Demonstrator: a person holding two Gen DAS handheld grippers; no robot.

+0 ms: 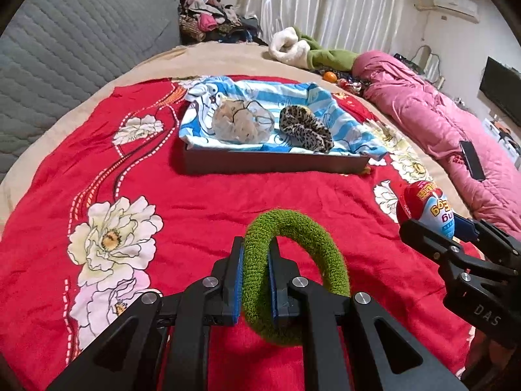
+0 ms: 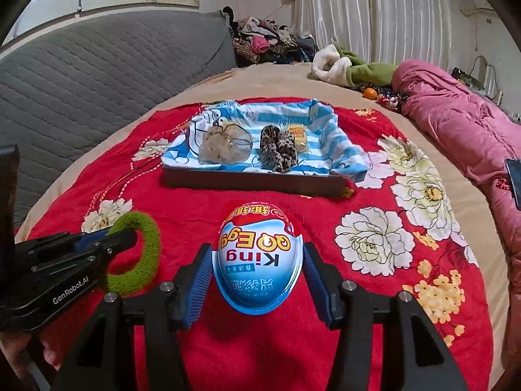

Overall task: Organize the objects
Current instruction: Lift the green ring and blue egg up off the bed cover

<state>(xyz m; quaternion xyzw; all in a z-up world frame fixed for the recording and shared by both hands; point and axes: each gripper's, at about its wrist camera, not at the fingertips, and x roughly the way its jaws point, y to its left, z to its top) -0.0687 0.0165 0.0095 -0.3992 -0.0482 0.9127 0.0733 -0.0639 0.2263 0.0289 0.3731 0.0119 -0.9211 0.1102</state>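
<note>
Left wrist view: the left gripper [image 1: 256, 262], level above the red blanket [image 1: 202, 202], pinches the green scrunchie [image 1: 294, 275]; the tray [image 1: 273, 159] lies at 12 o'clock.

Right wrist view: the right gripper [image 2: 257, 262] clasps the toy egg [image 2: 259, 260], with the tray [image 2: 254, 179] at 12 o'clock.

Occluded and cropped items

Small yellow packet [image 2: 298, 137] half hidden behind leopard-print fabric scrunchie [image 2: 279, 151]; black flat phone [image 2: 514, 182] cropped by frame edge.

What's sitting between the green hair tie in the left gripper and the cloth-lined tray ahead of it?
Nothing visible. The left gripper holds the green hair tie, and only bare red floral blanket lies between it and the tray. The right gripper, holding the egg toy, is off to the side.
</note>
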